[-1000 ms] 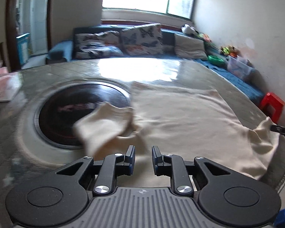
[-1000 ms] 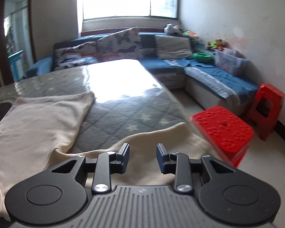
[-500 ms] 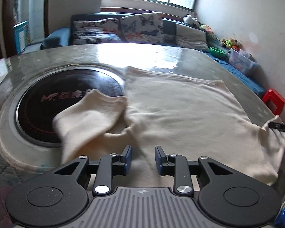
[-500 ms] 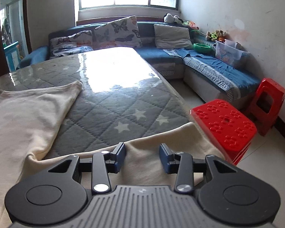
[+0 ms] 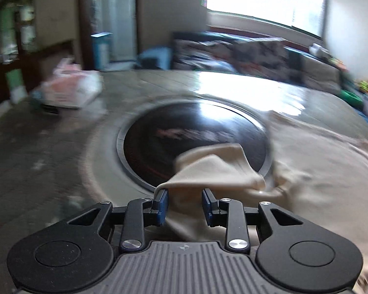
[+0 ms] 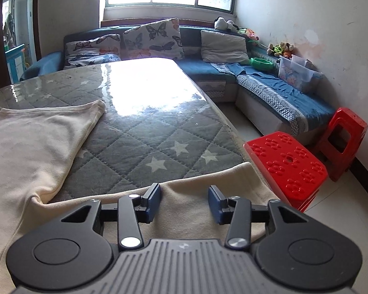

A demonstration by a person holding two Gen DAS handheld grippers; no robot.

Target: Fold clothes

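A cream shirt [image 5: 319, 171] lies spread on the table. Its left sleeve [image 5: 213, 169] is bunched over the edge of a round black cooktop [image 5: 184, 134]. My left gripper [image 5: 184, 204] is open, its jaws either side of the sleeve's near end. In the right wrist view the shirt body [image 6: 32, 142] lies at left and its right sleeve [image 6: 184, 210] runs along the near table edge. My right gripper [image 6: 184, 202] is open over that sleeve.
The table [image 6: 144, 127] has a grey quilted star cover under glossy plastic. A pink bag [image 5: 71, 88] sits at its far left. Two red stools [image 6: 289, 169] stand right of the table. A blue sofa [image 6: 269, 83] lines the far walls.
My left gripper has swung left onto the bunched sleeve; its view is blurred. My right gripper has opened wider and moved slightly forward over the right sleeve.
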